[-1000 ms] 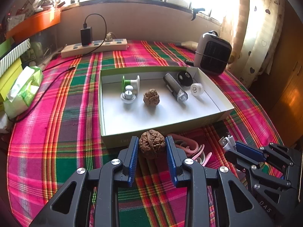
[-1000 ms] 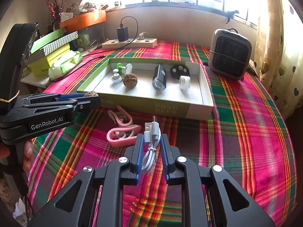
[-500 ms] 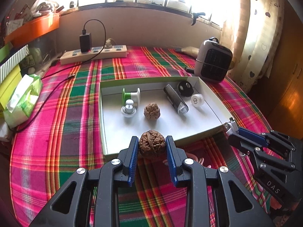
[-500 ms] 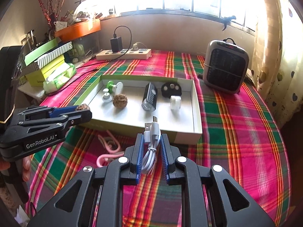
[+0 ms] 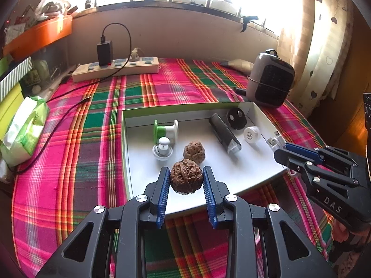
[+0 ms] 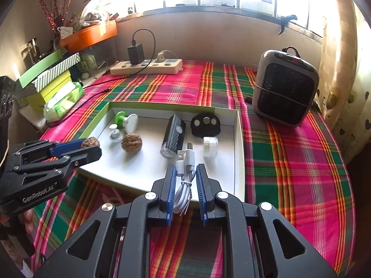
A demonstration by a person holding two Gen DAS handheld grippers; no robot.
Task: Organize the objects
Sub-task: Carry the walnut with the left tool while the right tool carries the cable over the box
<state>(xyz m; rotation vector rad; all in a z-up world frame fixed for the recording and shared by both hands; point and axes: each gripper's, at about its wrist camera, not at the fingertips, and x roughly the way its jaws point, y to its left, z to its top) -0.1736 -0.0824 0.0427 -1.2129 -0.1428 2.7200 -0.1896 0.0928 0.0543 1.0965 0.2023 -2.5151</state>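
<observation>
Left wrist view: the left gripper clenches a walnut between its 2 blue pads, and the nut hangs over the near end of the white tray, above its floor and not touching it. Just beyond the fingers a second walnut already lies on the tray floor, with a small white knob to its left and a green-and-white spool behind that.

In the right wrist view, the right gripper grasps a coiled white USB cable; its long axis runs along the fingers, plugs pointing forward over the tray's near edge. Ahead of it lie a black torch, a white cap and a black disc.

Both held things are already above the tray, so the coming move is probably a short drop and release. The bare floor lies straight ahead and below each pair of fingers: for the walnut, the patch in front of its twin; for the cable, the strip between torch and cap. The 2 grippers sit well apart, left over the tray's left half, right over its right.
</observation>
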